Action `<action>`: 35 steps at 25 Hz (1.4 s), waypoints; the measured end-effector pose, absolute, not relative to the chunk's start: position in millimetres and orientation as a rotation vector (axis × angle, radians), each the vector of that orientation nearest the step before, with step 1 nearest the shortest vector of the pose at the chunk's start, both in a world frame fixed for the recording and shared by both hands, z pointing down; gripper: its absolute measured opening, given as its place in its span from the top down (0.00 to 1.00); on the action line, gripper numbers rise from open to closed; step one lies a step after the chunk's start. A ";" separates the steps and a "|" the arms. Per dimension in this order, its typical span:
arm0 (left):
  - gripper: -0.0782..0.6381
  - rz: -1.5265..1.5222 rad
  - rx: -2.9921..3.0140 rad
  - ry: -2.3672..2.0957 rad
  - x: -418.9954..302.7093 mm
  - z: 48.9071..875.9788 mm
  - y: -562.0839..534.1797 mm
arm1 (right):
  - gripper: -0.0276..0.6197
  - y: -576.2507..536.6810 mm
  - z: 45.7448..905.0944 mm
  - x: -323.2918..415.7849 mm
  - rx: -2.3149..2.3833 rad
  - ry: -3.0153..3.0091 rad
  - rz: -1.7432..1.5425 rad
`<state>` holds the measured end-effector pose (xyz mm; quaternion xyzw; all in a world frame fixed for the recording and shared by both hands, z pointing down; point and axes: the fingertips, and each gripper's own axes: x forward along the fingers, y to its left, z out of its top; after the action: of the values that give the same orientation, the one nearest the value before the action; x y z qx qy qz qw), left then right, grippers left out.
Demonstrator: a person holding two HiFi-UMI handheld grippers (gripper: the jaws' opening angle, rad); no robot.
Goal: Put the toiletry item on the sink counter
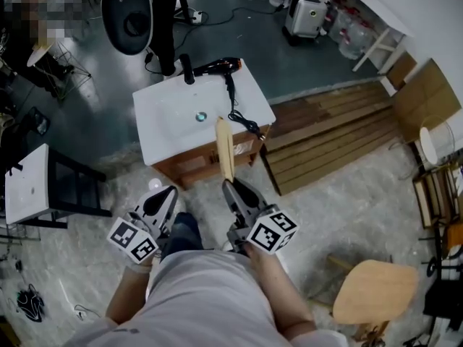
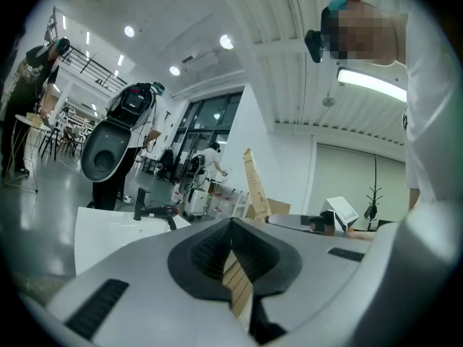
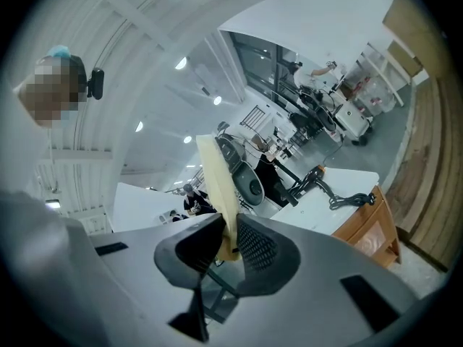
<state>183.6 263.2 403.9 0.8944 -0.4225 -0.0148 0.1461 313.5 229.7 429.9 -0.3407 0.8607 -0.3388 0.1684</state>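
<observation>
Sink counter [image 1: 170, 121] ahead, toiletry item [image 1: 225, 150] end-on.

The person wears a pale grey short-sleeved shirt [image 1: 210, 295] and dark blue trousers [image 1: 184, 231]. The left tongs [image 1: 171, 191] and right tongs [image 1: 230, 185] have light grey shells with black ribbed pads. Each carries a white cube printed with black square markers: the left cube [image 1: 134, 239] and the right cube [image 1: 273, 230].
</observation>
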 end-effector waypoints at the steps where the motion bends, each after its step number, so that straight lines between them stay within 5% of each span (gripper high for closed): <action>1: 0.87 -0.043 2.572 -1.217 178.4 404.4 256.4 | 0.86 224.3 429.8 309.1 -0.972 2.445 -0.966; 35: 0.87 0.029 2.567 -0.913 -37.3 422.7 -23.4 | 0.86 -56.9 448.3 101.8 -1.273 2.309 -1.075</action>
<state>-37.3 -23.4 422.7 0.9217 -0.3279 0.0105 0.2070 101.8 -56.9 448.3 -0.4422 0.8023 -0.3733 0.1466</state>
